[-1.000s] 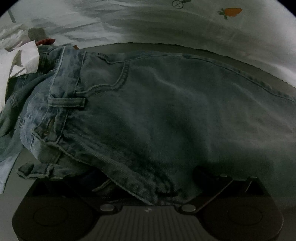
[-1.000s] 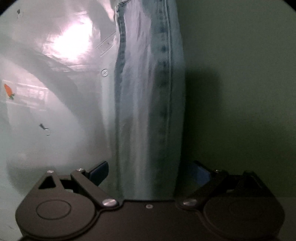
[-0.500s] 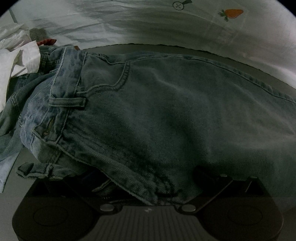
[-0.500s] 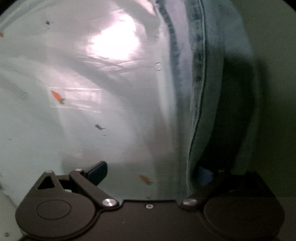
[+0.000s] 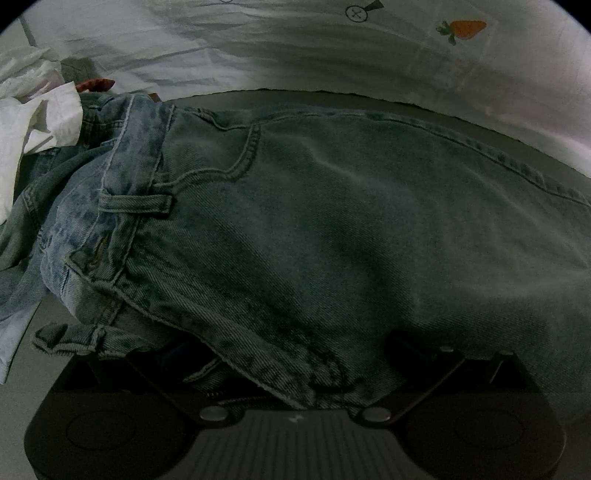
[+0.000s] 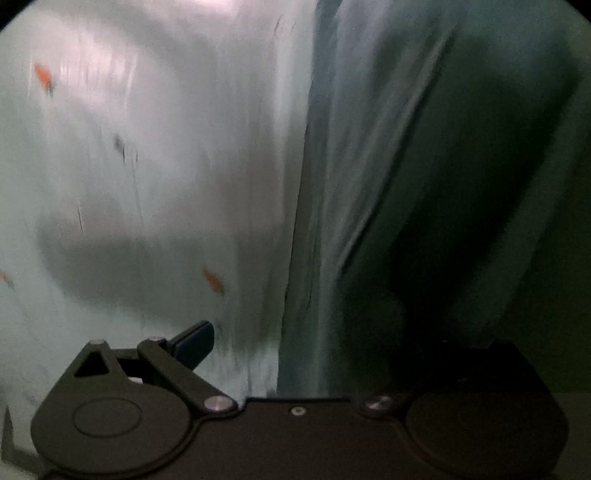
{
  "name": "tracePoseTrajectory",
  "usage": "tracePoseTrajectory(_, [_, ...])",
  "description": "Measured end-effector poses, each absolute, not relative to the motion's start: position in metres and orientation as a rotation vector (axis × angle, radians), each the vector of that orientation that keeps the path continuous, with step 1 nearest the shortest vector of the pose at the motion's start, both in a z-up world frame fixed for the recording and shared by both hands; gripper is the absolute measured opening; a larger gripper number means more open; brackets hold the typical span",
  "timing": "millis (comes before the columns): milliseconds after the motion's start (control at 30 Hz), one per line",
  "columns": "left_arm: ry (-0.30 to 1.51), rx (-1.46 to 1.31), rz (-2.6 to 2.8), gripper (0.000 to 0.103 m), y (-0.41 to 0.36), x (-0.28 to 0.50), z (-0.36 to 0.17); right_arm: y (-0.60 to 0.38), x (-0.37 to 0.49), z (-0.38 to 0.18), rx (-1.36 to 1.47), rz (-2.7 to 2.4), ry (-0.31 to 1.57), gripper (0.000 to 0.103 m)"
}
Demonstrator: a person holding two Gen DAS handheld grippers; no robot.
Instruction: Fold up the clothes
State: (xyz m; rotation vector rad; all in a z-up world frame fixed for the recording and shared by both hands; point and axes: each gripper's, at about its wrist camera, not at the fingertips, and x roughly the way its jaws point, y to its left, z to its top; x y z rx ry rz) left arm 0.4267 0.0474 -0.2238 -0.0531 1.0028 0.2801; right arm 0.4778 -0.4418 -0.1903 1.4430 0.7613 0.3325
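Jaws of the left gripper (image 5: 295,373) lie buried under the jeans (image 5: 332,229), so whether they are apart or pinching the denim cannot be told; only the dark body of the tool shows at the bottom of the left wrist view, held low and nearly level with the cloth draped straight over its front. Jaws of the right gripper (image 6: 295,343) stand apart: the left blue fingertip (image 6: 194,341) is bare over the sheet (image 6: 147,184), well clear of the denim, while the right fingertip is lost in shadow behind a hanging fold of the jeans (image 6: 332,221). That view is badly smeared, and the denim runs as a long strip from just ahead of the tool to the top of the frame.

Nearest the left gripper is a hem-like edge of the jeans, with a loose belt loop (image 5: 66,336) trailing off to its left. Just beyond that lie the waistband and another belt loop (image 5: 135,203), then a curved pocket seam (image 5: 243,155). The broad seat and leg of the jeans spread away to the right. Past the waistband, on the left, sits a crumpled white cloth (image 5: 40,118), touching the jeans, with a scrap of something red (image 5: 96,84) behind it. Beyond the jeans' far edge is a strip of dark surface, then the sheet (image 5: 295,48), pale and wrinkled, printed with a small carrot (image 5: 463,29).
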Motion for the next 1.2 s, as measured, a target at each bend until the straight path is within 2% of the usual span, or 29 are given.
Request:
tracePoseTrajectory(133, [1.014,-0.057,0.277,0.103,0.048,0.428,-0.222,-0.396,0.502,-0.176,1.245,0.401,0.871,0.103])
tracePoseTrajectory(333, [1.051,-0.146,0.228,0.103,0.067,0.431,-0.207,-0.36,0.525,-0.163,1.135,0.424,0.942,0.103])
tracePoseTrajectory(533, [1.014,-0.268,0.255,0.102,0.093,0.426,-0.192,-0.362,0.518,-0.157,1.123,0.552,0.978,0.103])
tracePoseTrajectory(667, [1.025,-0.244,0.266,0.103,0.1,0.427,-0.197,-0.377,0.522,-0.153,1.32,0.697,0.861,0.103])
tracePoseTrajectory(767, [1.025,-0.233,0.261,0.103,0.098,0.428,-0.2,-0.381,0.524,-0.151,1.377,0.737,0.848,0.103])
tracePoseTrajectory(867, [1.034,-0.191,0.267,0.103,0.095,0.428,-0.204,-0.361,0.53,-0.145,1.066,0.616,0.998,0.102])
tracePoseTrajectory(967, [1.036,-0.149,0.271,0.103,0.089,0.428,-0.207,-0.331,0.531,-0.144,0.843,0.572,1.064,0.102])
tracePoseTrajectory(1200, [1.026,-0.17,0.261,0.103,0.095,0.428,-0.207,-0.272,0.537,-0.157,0.901,0.68,1.104,0.102])
